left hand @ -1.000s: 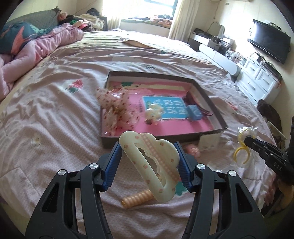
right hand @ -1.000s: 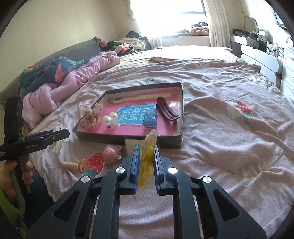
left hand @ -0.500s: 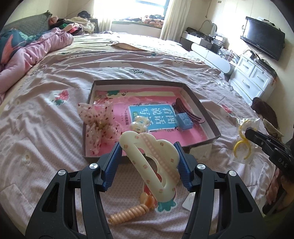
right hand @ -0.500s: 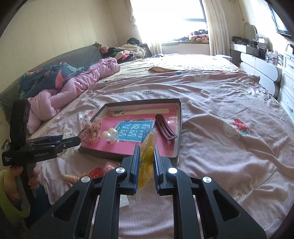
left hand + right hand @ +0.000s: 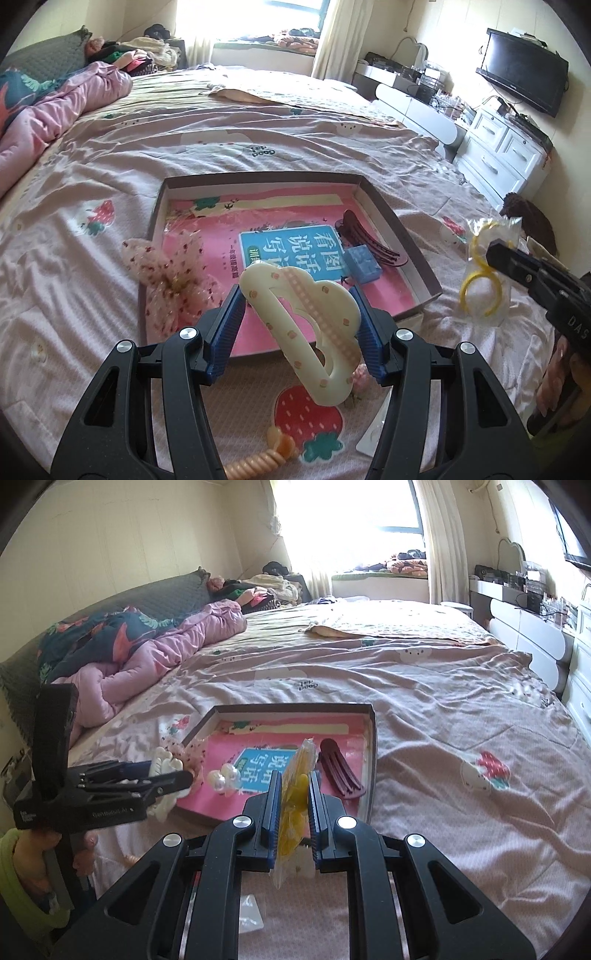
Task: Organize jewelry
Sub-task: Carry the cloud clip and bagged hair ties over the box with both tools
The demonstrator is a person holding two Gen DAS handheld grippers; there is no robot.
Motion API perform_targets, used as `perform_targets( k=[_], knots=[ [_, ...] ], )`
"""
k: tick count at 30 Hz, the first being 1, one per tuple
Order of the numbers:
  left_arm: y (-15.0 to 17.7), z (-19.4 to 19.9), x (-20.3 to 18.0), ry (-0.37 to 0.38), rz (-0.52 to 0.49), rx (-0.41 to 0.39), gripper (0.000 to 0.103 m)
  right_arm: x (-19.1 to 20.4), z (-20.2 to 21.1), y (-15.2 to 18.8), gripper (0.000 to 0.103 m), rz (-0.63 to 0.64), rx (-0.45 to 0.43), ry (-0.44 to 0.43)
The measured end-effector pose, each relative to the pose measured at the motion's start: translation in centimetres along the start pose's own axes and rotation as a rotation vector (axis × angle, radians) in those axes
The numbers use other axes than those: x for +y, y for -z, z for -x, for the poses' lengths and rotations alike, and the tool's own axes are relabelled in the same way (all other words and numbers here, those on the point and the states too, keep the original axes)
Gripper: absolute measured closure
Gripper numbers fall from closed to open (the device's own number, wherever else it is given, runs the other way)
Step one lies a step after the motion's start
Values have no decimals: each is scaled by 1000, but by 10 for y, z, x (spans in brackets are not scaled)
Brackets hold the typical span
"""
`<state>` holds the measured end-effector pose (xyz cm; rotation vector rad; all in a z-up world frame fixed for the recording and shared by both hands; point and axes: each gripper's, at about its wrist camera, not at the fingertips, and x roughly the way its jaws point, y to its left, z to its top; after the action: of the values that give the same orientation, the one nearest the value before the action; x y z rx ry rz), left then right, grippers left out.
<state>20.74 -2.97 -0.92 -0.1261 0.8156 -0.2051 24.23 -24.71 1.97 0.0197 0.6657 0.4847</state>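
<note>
Left gripper (image 5: 297, 314): fingers clamped across a cream cloud-shaped hair claw (image 5: 306, 328), raised over the tray (image 5: 406, 240) on the bed for placing. Right gripper (image 5: 293, 814): fingers pinched on a bagged yellow ring (image 5: 293, 805), likewise tray-bound.

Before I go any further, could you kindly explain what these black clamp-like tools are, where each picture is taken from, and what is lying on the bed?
These are no robot arms: a person holds a two-finger gripper in each hand, with a camera looking along its fingers.

In the left camera's picture, the left gripper clamps a cream cloud-shaped hair claw.

In the right camera's picture, the right gripper is shut on a clear packet of yellow rings.

On the pink bedsheet lies a shallow cardboard box lid holding a pink book, a dotted sheer bow, a dark red hair clip and a small blue block. A strawberry-shaped item lies outside it.
</note>
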Motion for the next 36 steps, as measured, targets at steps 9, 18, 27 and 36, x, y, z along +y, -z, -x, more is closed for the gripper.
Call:
perform_targets(
  k=[9, 18, 27, 36],
  knots=[
    [-8, -26, -4, 2, -17, 33, 54, -9, -17, -14, 90, 2, 4, 13],
    [-5, -55, -8, 4, -34, 83, 54, -19, -40, -23, 90, 2, 22, 48],
    [-4, -67, -12, -10, -78, 81, 54, -26, -71, -22, 90, -6, 66, 57],
    [-9, -72, -11, -6, -95, 71, 54, -26, -95, -18, 90, -3, 114, 54]
  ],
)
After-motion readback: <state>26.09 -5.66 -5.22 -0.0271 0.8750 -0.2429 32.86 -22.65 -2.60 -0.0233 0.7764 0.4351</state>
